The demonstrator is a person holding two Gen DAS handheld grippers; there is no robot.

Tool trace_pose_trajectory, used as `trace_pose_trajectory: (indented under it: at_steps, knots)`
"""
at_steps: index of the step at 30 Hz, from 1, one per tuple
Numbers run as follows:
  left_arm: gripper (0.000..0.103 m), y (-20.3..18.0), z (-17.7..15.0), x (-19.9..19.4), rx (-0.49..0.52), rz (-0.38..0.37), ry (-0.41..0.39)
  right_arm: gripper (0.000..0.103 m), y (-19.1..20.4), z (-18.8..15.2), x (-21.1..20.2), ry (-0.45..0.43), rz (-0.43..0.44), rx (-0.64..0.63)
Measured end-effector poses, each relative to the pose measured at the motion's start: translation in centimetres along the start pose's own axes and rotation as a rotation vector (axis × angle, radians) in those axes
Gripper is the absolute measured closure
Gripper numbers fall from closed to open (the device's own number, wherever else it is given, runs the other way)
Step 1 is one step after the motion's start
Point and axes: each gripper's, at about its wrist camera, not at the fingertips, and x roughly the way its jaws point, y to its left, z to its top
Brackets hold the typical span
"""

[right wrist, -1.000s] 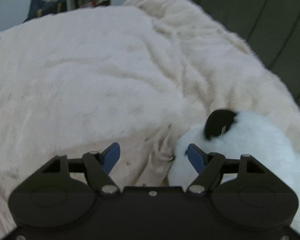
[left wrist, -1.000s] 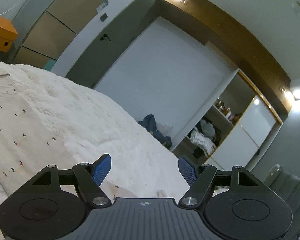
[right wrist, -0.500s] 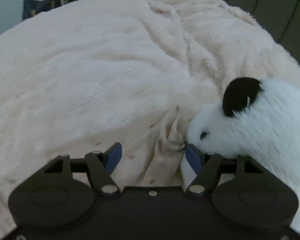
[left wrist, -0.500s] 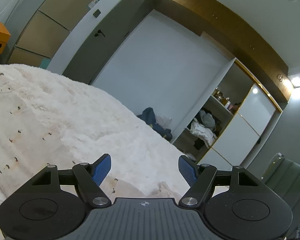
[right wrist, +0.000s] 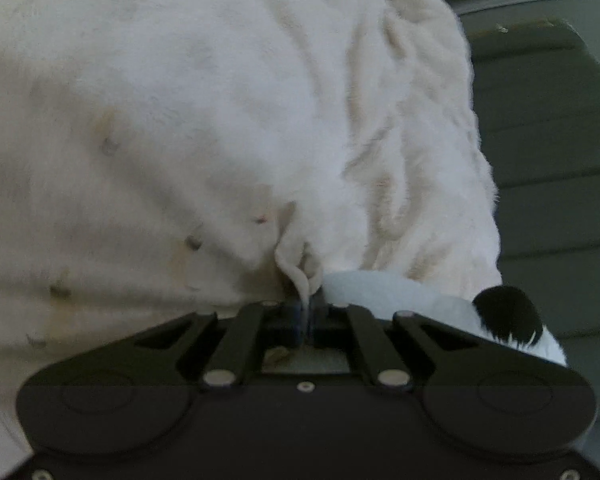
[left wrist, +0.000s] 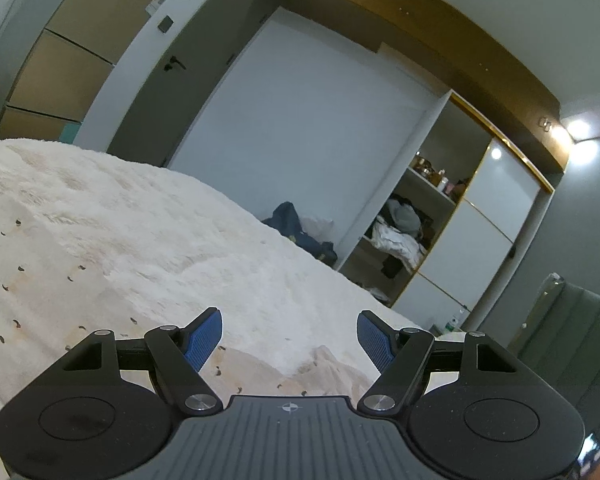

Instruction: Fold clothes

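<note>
Cream plush fabric fills the left wrist view: we record a fleecy garment [left wrist: 148, 248] spread over the bed, its speckled lining turned up at the near edge. The left gripper [left wrist: 290, 336] hovers just above that edge, jaws apart, nothing between them.

In the right wrist view the right gripper [right wrist: 306, 312] is clenched on a pinched fold of the same garment [right wrist: 204, 120], beside a white plush toy [right wrist: 440, 304] with a black ear. We judge the cloth soft, light and limp; a hem or corner offers the best hold.
</note>
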Motion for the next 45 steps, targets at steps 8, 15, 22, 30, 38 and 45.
trace_pose_trajectory:
  at_steps: [8,15,22,30,38,45]
  knots:
    - [0.034,-0.1,-0.3,0.1,-0.011,-0.007,0.017,0.101,-11.4,1.1,-2.0,0.043,0.485,0.536]
    - [0.034,-0.4,-0.4,-0.2,-0.010,-0.016,0.020,0.100,-17.0,0.0,-4.2,0.023,0.531,0.605]
    - [0.034,-0.4,-0.6,0.1,-0.009,-0.017,0.027,0.094,-20.5,0.0,-7.2,-0.101,0.306,0.544]
    - [0.034,-0.5,-0.7,0.2,-0.004,-0.020,0.033,0.069,-19.0,0.1,-9.0,-0.148,0.347,0.476]
    - [0.033,-0.3,-0.2,-0.1,-0.025,-0.029,0.025,0.053,-8.1,-3.4,-13.3,-0.182,0.449,0.317]
    - [0.028,-0.1,1.1,-1.1,-0.047,-0.067,0.029,0.048,0.0,-13.7,-20.8,-0.196,0.644,0.225]
